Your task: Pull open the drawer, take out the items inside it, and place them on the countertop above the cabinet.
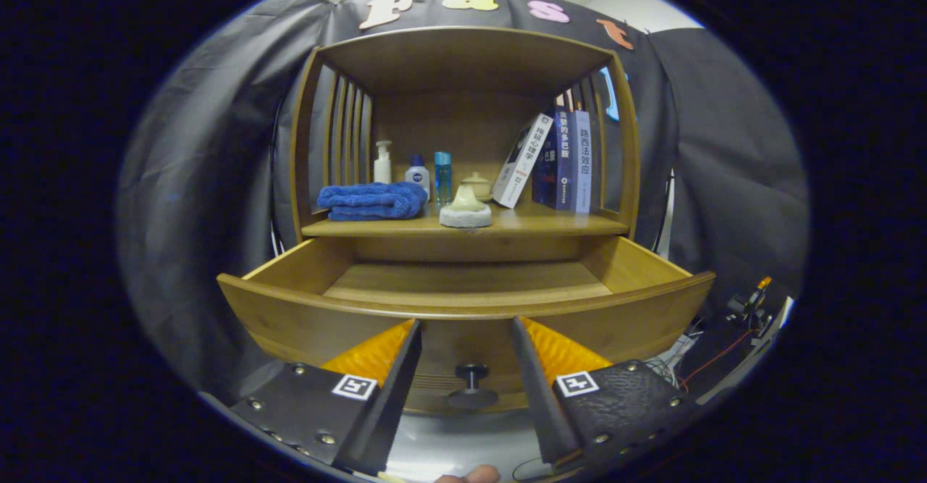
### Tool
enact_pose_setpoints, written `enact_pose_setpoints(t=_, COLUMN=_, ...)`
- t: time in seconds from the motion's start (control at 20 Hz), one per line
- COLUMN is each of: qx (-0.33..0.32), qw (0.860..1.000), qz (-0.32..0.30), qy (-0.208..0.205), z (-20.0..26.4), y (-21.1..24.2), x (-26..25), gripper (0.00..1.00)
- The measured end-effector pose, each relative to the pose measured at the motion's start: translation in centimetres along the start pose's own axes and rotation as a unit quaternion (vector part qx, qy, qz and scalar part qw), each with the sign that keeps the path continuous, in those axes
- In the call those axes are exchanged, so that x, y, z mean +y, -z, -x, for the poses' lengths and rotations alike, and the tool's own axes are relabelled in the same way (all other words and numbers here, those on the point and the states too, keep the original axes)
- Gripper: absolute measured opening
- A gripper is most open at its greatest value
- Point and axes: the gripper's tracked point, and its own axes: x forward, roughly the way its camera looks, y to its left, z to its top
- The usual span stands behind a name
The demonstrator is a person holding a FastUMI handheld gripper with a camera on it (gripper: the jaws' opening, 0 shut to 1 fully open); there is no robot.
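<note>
Black cloth (203,179) is hanging as the booth's wall, draping on both sides of a wooden cabinet (463,56). On the countertop (550,221), a folded blue towel (373,201) is lying at the left, with a white pump bottle (382,163), a small white bottle (418,176) and a slim blue bottle (442,177) standing just behind it. Near the middle, a pale stone-like holder (465,210) is sitting at the front edge, a small lidded jar (478,185) behind it. Further right, books (561,158) are leaning and standing against the slatted side. Below, the drawer (463,284) is standing pulled out, its wooden bottom showing bare. Its dark knob (471,383) is sitting between the fingers, untouched. The gripper (466,334) is hovering spread wide, holding nothing. To the right, wires (713,358) are trailing beside the cabinet.
</note>
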Motion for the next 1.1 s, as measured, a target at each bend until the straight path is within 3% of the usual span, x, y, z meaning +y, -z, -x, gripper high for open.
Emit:
enact_pose_setpoints(t=0.55, qx=0.003, qw=1.000, qz=0.001, qy=0.002, z=-2.3, y=-0.7, x=0.6, gripper=0.79)
enact_pose_setpoints(t=0.7, qx=0.005, qw=1.000, qz=0.001, qy=0.002, z=-4.0, y=-1.1, x=1.0, gripper=0.83)
enact_pose_setpoints(t=1.1, qx=0.014, qw=1.000, qz=-0.001, qy=0.000, z=-8.4, y=-1.8, x=1.3, gripper=0.84)
